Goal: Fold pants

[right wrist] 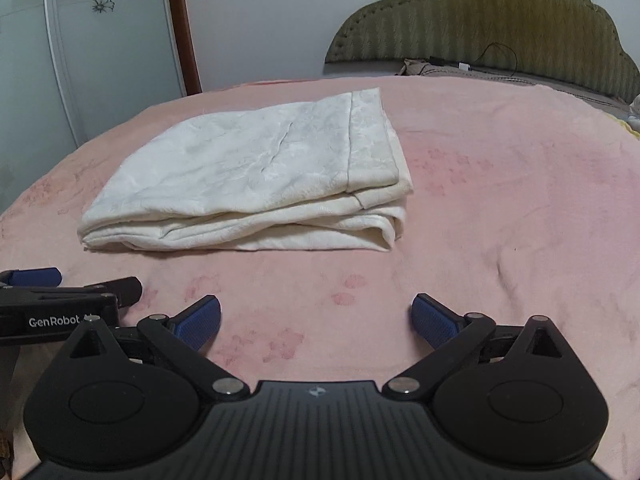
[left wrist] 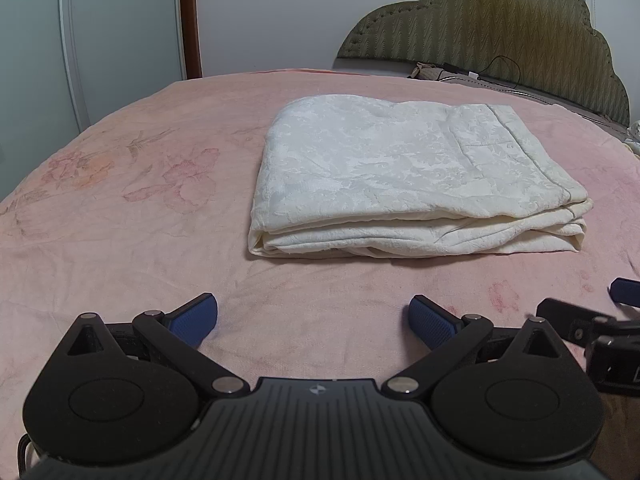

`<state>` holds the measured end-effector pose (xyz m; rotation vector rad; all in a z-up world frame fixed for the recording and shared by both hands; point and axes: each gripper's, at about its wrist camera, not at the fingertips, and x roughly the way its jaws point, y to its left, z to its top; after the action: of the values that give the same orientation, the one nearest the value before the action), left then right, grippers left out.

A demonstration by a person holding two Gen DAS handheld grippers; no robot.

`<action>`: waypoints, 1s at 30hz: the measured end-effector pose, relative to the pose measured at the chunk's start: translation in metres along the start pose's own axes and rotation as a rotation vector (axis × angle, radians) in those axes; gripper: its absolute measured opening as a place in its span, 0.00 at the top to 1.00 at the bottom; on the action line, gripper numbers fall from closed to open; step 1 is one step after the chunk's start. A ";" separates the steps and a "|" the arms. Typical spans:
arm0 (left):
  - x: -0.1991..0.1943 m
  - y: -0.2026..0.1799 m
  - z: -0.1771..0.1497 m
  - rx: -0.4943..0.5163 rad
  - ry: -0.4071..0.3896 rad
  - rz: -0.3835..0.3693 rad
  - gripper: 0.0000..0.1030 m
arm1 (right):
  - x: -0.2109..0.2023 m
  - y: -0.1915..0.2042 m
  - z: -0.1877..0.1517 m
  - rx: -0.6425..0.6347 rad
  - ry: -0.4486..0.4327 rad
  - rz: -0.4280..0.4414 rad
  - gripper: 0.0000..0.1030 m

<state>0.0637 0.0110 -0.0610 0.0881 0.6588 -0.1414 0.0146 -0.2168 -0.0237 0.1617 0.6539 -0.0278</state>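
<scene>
Cream-white pants (left wrist: 408, 176) lie folded into a flat stack of layers on the pink bedspread (left wrist: 140, 220). In the right wrist view the same pants (right wrist: 256, 176) sit ahead and to the left. My left gripper (left wrist: 314, 320) is open, low over the bedspread, a short way in front of the stack's near edge and holding nothing. My right gripper (right wrist: 316, 320) is open too, empty, beside the left one. Part of the right gripper (left wrist: 600, 320) shows at the right edge of the left wrist view, and the left gripper (right wrist: 60, 300) shows at the left edge of the right wrist view.
An olive padded headboard (left wrist: 500, 32) stands at the back right, with a black cable and charger (left wrist: 480, 74) lying at its foot. A white wardrobe with flower decals (right wrist: 80, 40) and a brown door frame (right wrist: 186, 28) stand beyond the bed's far left.
</scene>
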 end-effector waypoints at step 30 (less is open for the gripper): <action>-0.002 0.007 -0.001 -0.032 -0.005 0.066 0.00 | 0.009 0.003 0.004 -0.070 0.035 -0.040 0.00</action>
<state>0.0628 0.0180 -0.0603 0.0785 0.6524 -0.0680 0.0239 -0.2138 -0.0256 0.0822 0.6921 -0.0410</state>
